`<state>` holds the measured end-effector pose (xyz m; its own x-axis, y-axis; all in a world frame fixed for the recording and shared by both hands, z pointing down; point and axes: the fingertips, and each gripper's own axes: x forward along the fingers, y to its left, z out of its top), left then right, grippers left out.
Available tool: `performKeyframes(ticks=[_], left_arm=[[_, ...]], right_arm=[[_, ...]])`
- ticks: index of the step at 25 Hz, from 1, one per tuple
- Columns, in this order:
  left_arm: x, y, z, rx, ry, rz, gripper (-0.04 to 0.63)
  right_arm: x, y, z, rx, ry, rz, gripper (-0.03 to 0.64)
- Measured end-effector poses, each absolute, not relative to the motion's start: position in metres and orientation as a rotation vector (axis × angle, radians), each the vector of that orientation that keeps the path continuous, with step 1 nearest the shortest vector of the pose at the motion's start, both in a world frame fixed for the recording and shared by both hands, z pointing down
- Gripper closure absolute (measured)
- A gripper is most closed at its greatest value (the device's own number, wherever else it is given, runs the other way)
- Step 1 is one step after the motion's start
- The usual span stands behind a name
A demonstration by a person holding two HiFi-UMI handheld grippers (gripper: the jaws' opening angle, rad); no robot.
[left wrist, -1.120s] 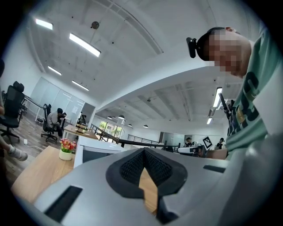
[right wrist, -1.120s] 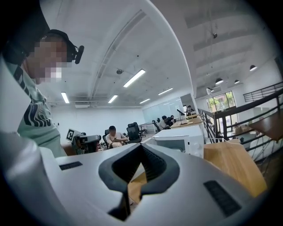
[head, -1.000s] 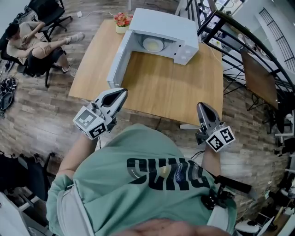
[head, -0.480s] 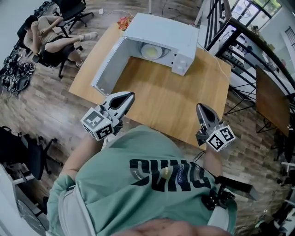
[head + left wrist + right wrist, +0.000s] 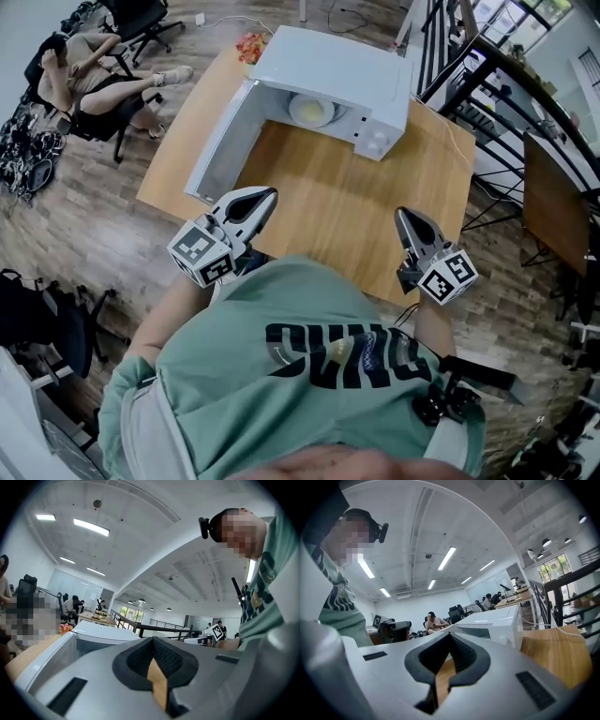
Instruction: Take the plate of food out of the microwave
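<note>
Wooden table (image 5: 319, 178), open microwave (image 5: 337, 61), plank floor (image 5: 84, 239)

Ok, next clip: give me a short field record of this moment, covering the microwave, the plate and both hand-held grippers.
microwave: on the wooden table, door swung open
plate of food: inside the microwave, untouched
left hand-held gripper: shut, empty, by the table's near edge
right hand-held gripper: shut, empty, by the table's near edge
also present: flowers behind the microwave
</note>
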<state>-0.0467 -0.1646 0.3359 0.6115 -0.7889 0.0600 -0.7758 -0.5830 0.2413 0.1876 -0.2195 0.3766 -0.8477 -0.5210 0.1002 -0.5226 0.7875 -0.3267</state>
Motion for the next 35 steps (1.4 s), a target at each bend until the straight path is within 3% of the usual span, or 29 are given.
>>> performKeyframes(ticks=[9, 29, 35], left_arm=[[-0.114, -0.225, 0.344, 2.646, -0.967, -0.134, 0.598], [-0.071, -0.267, 0.428, 2.522, -1.098, 0.008, 0.598], [-0.074, -0.278, 0.456, 2.493, -1.075, 0.049, 0.598]], right_arm=[[0.104, -0.267, 0.356, 1.124, -2.866, 0.613, 0.620], [0.071, -0.375, 0.459, 0.923, -2.766, 0.893, 0.620], [0.044, -0.399, 0.521, 0.898, -2.700, 1.290, 0.594]])
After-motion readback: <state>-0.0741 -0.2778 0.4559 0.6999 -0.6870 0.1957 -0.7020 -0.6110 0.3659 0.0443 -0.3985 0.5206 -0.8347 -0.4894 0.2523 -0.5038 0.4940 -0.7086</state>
